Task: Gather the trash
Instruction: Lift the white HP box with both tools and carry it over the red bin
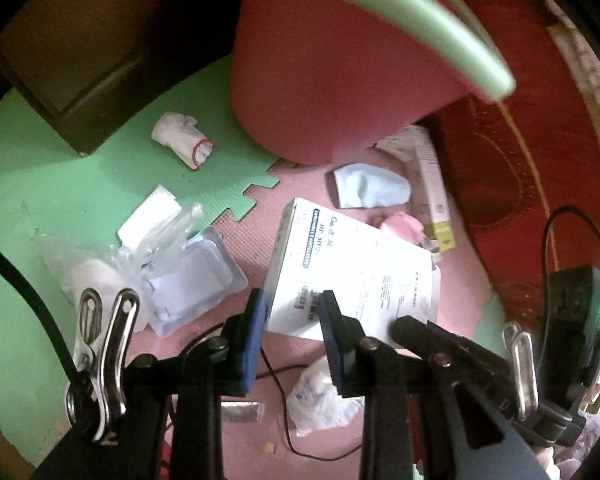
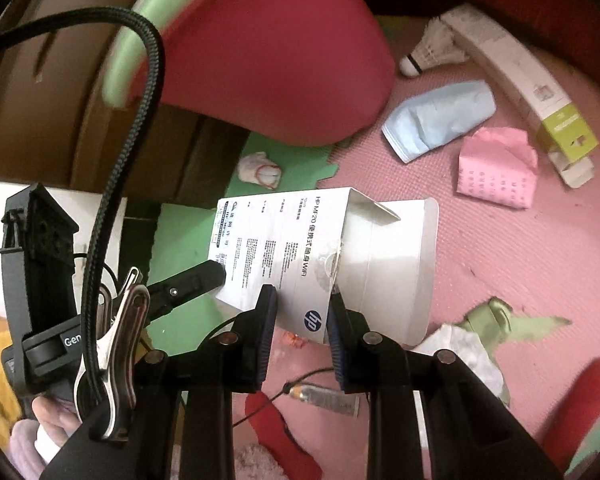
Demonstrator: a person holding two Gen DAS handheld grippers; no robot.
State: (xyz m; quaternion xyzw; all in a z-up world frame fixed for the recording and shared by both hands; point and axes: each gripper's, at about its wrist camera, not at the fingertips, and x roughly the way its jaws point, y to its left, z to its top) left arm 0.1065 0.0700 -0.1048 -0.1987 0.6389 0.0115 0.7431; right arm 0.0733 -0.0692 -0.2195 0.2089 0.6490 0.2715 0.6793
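The printed carton (image 2: 284,264) hangs above the floor mat (image 2: 520,264), gripped at its near end between the pads of the right tool (image 2: 302,312), with the left tool (image 1: 290,312) clamped on its other end. Behind it stands the bin (image 2: 268,52). To the right on the mat lie a face mask (image 2: 440,120), a folded paper (image 2: 496,168) and, farther back, a long carton (image 2: 540,92) with a shuttlecock (image 2: 432,48) beside it. A crumpled cup (image 1: 184,140) lies left of the bin.

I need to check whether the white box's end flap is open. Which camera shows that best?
The right wrist view: the white box faces it with its open flap end and empty inside plainly visible. The left wrist view shows the same box only from its printed side, the open end turned away.
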